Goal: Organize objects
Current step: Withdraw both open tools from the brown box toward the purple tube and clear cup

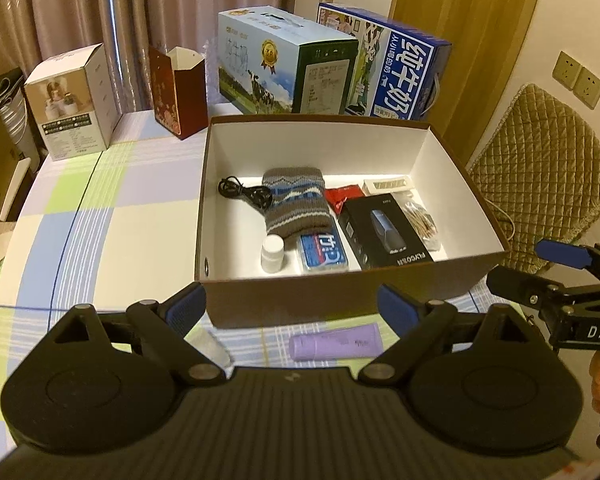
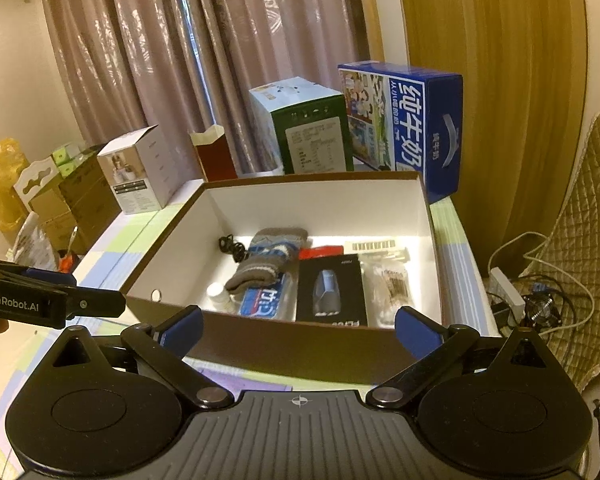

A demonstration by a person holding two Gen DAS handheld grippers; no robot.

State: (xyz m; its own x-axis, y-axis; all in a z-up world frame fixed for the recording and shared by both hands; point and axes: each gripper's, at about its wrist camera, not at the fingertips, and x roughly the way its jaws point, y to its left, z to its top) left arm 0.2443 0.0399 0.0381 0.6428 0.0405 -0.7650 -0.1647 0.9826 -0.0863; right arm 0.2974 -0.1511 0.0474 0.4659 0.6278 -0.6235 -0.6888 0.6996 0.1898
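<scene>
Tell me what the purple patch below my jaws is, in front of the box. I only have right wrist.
Observer: A purple tube, lying on its side on the tablecloth, just outside the near wall of the brown box.
Operator: Anything else outside?
Observer: A small clear item left of the tube; can't identify it.
Operator: Left jaws?
Observer: The left gripper has its jaws wide apart, holding nothing.

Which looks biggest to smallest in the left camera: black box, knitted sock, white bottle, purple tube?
1. Knitted sock
2. Black box, nearly the same, hard to separate.
3. Purple tube, but nearer the camera, so unsure.
4. White bottle
</scene>
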